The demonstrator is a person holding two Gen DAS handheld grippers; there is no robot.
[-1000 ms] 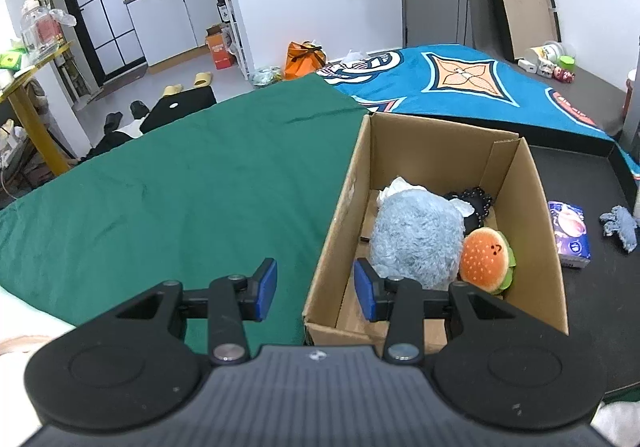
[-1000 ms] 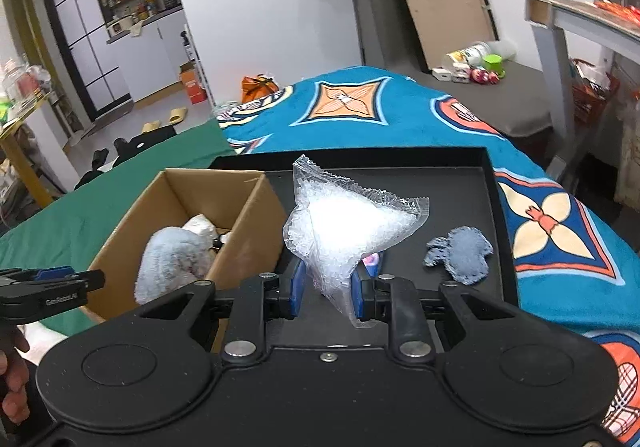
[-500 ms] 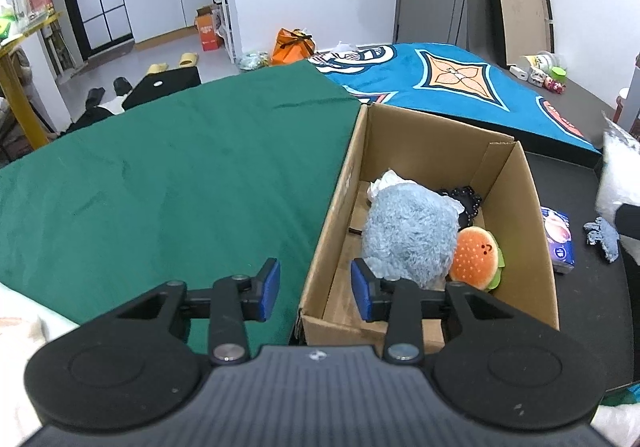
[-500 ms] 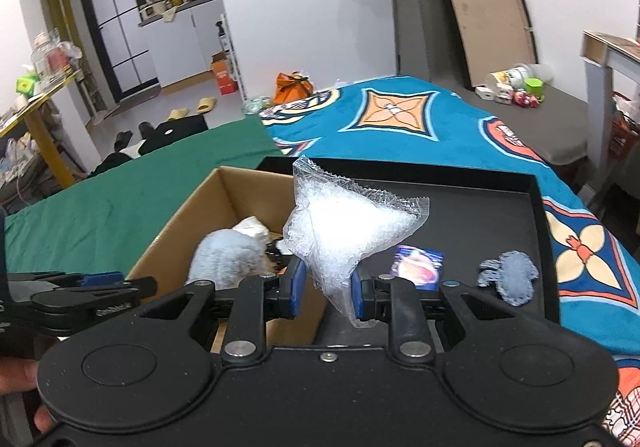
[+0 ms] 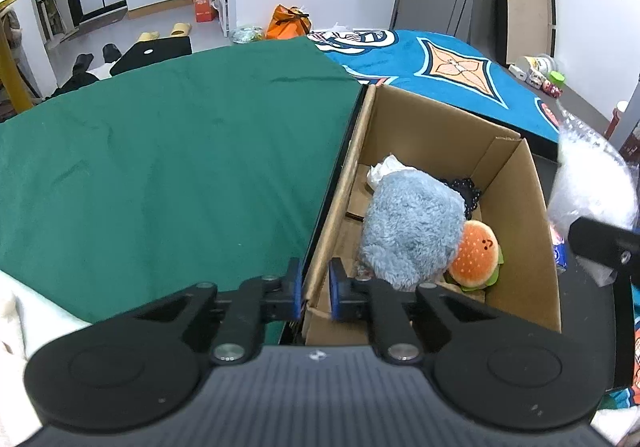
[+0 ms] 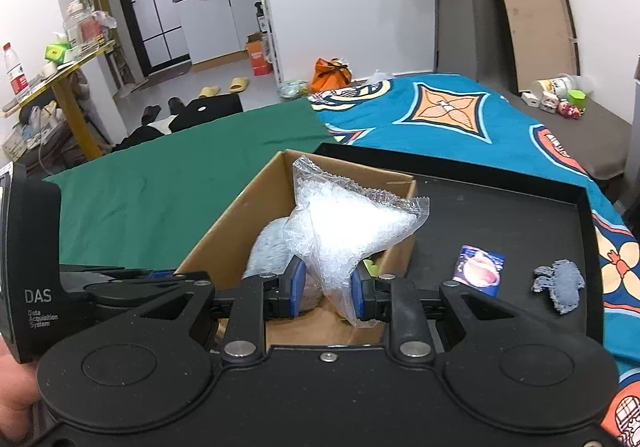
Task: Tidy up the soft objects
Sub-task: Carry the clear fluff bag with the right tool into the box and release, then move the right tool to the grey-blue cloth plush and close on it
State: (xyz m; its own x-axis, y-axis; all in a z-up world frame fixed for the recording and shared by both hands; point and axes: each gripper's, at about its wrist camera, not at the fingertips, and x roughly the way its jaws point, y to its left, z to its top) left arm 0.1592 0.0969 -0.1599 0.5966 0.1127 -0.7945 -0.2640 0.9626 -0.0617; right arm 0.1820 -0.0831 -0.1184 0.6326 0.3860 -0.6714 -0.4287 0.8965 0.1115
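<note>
The left claw (image 5: pixel 314 289) has just been closing and now pinches the near wall of the box (image 5: pixel 516 183), already holding a plush (image 5: pixel 412 227) and burger toy (image 5: pixel 476 255), while the right claw (image 6: pixel 327 293), clamped on the bead bag (image 6: pixel 348 227), hovers over it, leaving two items on the tray (image 6: pixel 520 215).

A bed-like surface carries a green cloth (image 5: pixel 160 175) on the left and a teal patterned blanket (image 6: pixel 460 127) on the far right. A black tray (image 6: pixel 520 215) lies on it, bearing a cardboard box (image 5: pixel 516 207), a small printed packet (image 6: pixel 478 271) and a grey fabric scrap (image 6: pixel 558 285).
</note>
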